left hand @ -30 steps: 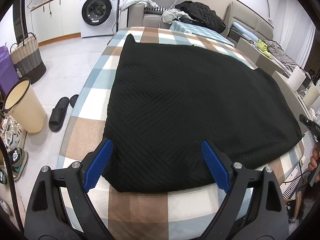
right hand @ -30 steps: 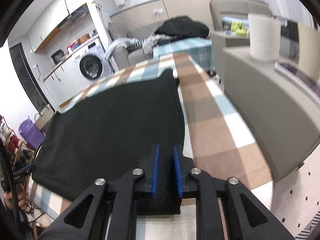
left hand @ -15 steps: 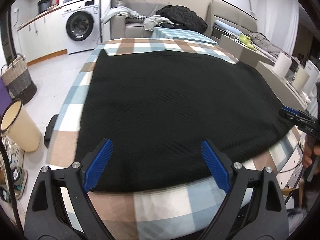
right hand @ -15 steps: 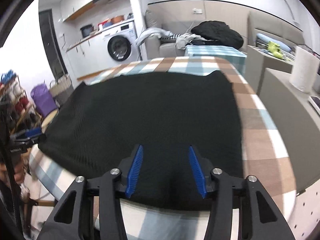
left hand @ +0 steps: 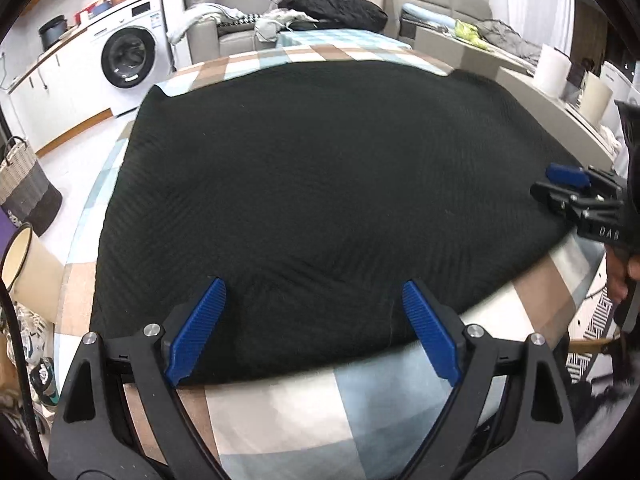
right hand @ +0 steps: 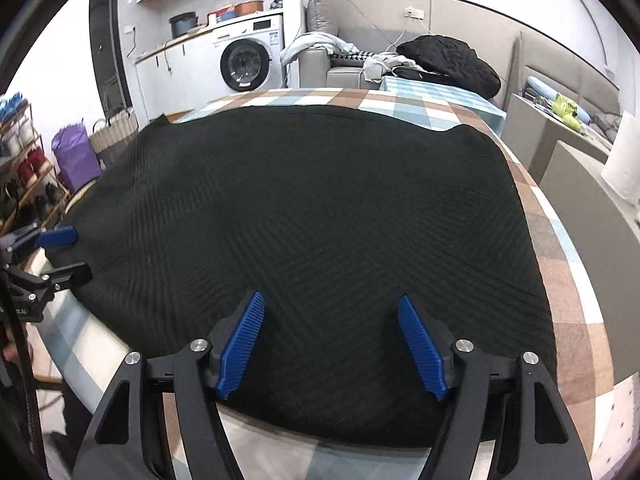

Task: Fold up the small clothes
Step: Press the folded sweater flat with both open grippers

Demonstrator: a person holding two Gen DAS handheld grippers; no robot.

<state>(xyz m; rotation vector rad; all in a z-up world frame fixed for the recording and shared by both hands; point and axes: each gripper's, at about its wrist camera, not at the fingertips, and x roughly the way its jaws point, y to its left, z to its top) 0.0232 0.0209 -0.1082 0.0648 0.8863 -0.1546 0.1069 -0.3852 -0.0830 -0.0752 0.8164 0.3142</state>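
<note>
Now the black knit garment (left hand: 320,200) lies spread flat on the checked cloth (left hand: 280,412), directly ahead of both grippers. Left gripper (left hand: 312,332) gapes wide, empty; right gripper (right hand: 332,344), jaws just opening, grips nothing.
</note>
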